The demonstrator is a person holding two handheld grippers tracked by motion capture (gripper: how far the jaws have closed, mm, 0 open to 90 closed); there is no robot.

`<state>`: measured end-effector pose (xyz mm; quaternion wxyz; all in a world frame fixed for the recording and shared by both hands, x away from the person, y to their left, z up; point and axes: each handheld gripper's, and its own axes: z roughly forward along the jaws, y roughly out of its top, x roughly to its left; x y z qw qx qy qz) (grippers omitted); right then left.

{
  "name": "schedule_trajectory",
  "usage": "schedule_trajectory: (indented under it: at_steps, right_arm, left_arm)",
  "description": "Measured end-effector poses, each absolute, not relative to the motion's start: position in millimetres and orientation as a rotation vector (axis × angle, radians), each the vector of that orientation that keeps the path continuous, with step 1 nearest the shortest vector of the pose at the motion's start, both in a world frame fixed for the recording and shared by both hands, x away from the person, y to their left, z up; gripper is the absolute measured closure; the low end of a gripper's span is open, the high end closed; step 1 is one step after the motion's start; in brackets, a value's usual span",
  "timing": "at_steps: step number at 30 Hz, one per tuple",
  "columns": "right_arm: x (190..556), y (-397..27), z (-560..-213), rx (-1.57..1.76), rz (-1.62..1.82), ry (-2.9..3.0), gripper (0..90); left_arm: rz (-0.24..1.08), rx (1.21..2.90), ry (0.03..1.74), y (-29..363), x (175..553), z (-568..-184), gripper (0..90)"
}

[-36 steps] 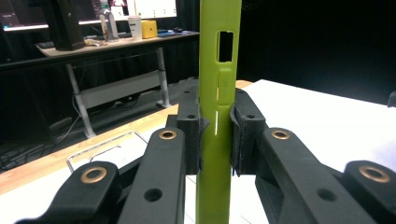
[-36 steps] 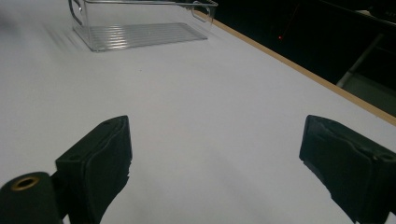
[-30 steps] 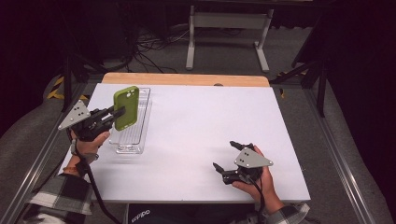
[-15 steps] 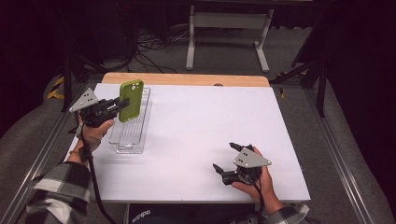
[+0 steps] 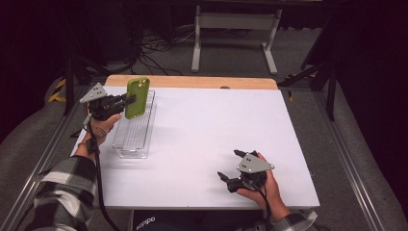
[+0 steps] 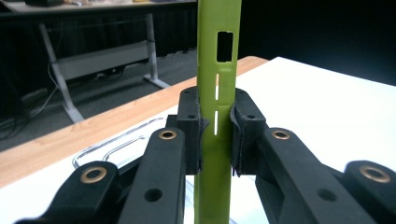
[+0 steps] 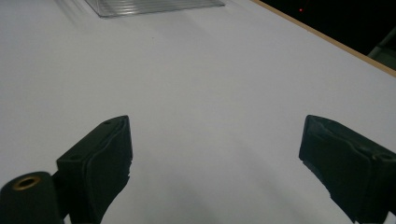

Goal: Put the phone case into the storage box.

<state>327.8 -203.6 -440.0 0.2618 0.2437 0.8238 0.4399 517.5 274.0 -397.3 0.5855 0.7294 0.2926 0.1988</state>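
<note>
One white worktop point(image 5: 207, 139) carries one clear ridged tray point(image 5: 136, 131) near its left edge. Above the tray's far end, the left gripper point(image 5: 126, 100) holds one green phone case point(image 5: 137, 97) upright, its jaws clamped on the case's two faces, edge toward the camera; the case's lower end is cut off in the left gripper view. The right gripper point(image 5: 230, 165) rests near the front edge, jaws spread wide, holding nothing.

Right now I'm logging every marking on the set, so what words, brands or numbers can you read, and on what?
"adidas", reading upside down, on the dark garment at the table's near edge; small and blurred, so not certain.
No text shows on the green phone case or the clear tray.
</note>
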Motion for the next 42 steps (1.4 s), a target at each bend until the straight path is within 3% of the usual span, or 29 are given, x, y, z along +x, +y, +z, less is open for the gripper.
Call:
schedule_trajectory:
  at_steps: [26, 42]
  right_arm:
    - [327.8, -201.2, -444.0, 0.645, 1.155, 2.261, 10.4]
    - [325.0, -196.4, -447.4, 0.601, 1.085, 2.292, 10.8]
  left_arm:
    - [0.470, 1.809, 0.749, 270.0, 550.2, -421.2, 77.5]
    - [0.673, 1.921, 0.839, 277.7, 556.3, -428.6, 73.8]
